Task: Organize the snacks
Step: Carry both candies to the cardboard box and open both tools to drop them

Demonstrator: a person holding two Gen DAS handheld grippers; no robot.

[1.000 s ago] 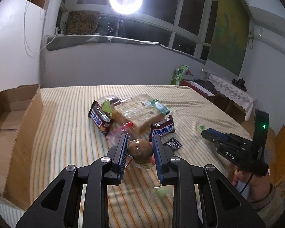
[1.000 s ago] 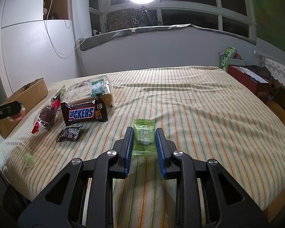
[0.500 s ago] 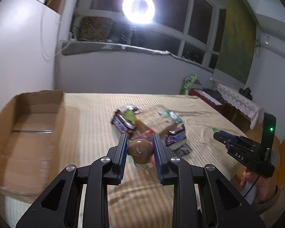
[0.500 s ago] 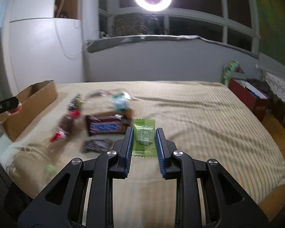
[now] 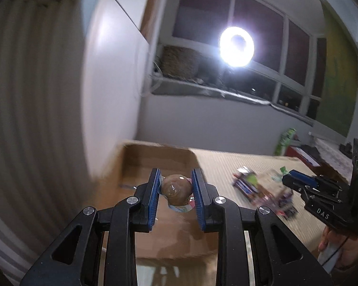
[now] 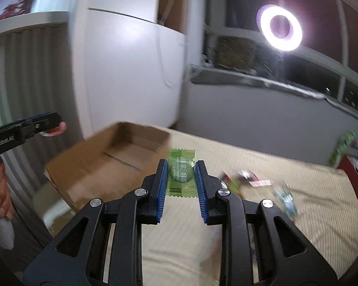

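My left gripper (image 5: 176,190) is shut on a round brown wrapped snack (image 5: 176,189) and holds it in the air above the open cardboard box (image 5: 155,157). My right gripper (image 6: 181,177) is shut on a green candy packet (image 6: 181,170) and holds it above the bed, just right of the same box (image 6: 112,164). The left gripper also shows at the left of the right wrist view (image 6: 26,128). The right gripper also shows at the right of the left wrist view (image 5: 322,190). The other snacks (image 5: 255,186) lie blurred on the striped bedspread (image 6: 298,190).
The box sits at the bed's left edge beside a white wall and a ribbed radiator (image 5: 35,119). A ring light (image 5: 236,47) shines at the window. A green pack (image 6: 343,145) and a red box (image 5: 303,153) stand past the bed's far right corner.
Both grippers have swung left toward the cardboard box, each keeping its snack. The snack pile has slid to the right in both views.
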